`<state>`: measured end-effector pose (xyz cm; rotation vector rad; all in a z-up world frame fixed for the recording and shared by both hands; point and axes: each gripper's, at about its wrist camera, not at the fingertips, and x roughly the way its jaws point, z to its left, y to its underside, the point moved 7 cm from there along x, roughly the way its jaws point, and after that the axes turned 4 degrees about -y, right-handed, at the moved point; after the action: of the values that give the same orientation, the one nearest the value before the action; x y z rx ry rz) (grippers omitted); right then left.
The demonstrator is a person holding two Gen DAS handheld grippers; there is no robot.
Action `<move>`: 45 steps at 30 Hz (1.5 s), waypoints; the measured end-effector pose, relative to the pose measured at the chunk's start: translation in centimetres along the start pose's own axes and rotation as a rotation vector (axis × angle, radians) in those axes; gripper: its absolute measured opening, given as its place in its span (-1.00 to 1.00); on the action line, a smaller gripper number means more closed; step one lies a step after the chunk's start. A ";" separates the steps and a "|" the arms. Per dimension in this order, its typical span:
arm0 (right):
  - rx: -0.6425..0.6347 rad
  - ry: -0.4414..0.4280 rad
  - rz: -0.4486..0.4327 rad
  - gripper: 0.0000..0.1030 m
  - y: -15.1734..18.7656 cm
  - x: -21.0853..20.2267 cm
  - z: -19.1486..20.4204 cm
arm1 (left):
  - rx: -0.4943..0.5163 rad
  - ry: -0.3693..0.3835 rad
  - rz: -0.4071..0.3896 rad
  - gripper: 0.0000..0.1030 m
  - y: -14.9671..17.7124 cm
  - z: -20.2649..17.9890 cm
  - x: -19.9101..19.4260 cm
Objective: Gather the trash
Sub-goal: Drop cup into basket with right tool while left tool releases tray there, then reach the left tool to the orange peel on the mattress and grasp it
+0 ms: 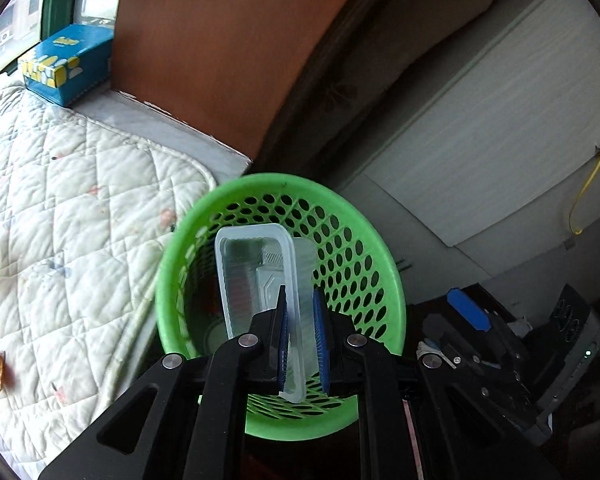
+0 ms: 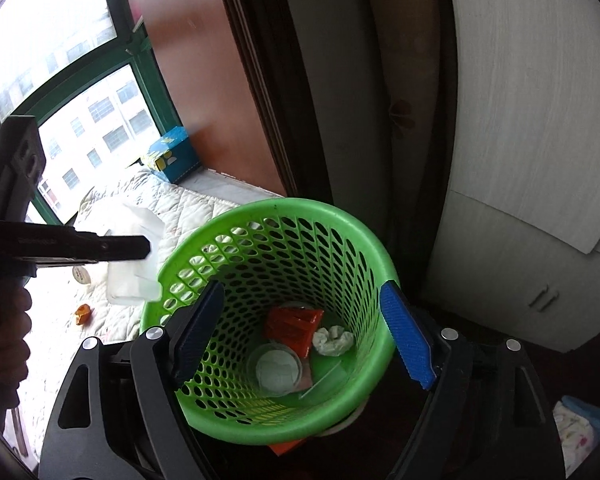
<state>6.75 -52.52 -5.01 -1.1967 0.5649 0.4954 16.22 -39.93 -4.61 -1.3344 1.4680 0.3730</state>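
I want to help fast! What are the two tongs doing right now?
Left tongs: closed on the clear plastic tray, above the green basket.
Right tongs: open, holding nothing, over the basket.

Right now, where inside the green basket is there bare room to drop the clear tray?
The green basket is free along its right wall and near side, past the crumpled tissue. The floor's centre and left are crowded: orange wrapper, round lidded cup, a clear sheet. The left gripper holds the clear tray above it.
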 end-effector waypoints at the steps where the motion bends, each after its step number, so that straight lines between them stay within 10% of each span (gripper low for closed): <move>1: 0.004 -0.001 -0.001 0.55 0.0 0.0 -0.2 | 0.003 -0.003 0.009 -0.78 0.1 -0.3 0.4; 6: 0.021 -0.001 -0.002 0.55 0.2 -0.2 -0.9 | 0.011 -0.002 0.039 -0.59 0.3 -0.9 1.9; 10: 0.033 -0.006 -0.003 0.55 0.4 -0.4 -1.1 | 0.004 -0.008 0.046 -0.02 0.3 -1.1 2.7; 25: -0.007 -0.065 -0.024 0.62 0.4 -0.9 2.1 | 0.045 -0.095 -0.080 0.01 1.6 2.3 -3.0; 34: -0.055 -0.119 -0.014 0.65 -0.1 0.2 6.1 | 0.019 -0.300 -0.153 0.15 3.7 10.5 -6.7; 45: -0.120 -0.205 0.031 0.66 0.2 2.3 11.9 | -0.016 -0.359 -0.088 0.19 9.1 22.9 -8.7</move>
<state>10.16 -40.96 -3.53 -1.2349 0.3830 0.6771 17.72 -14.42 -9.88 -1.2640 1.1061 0.5373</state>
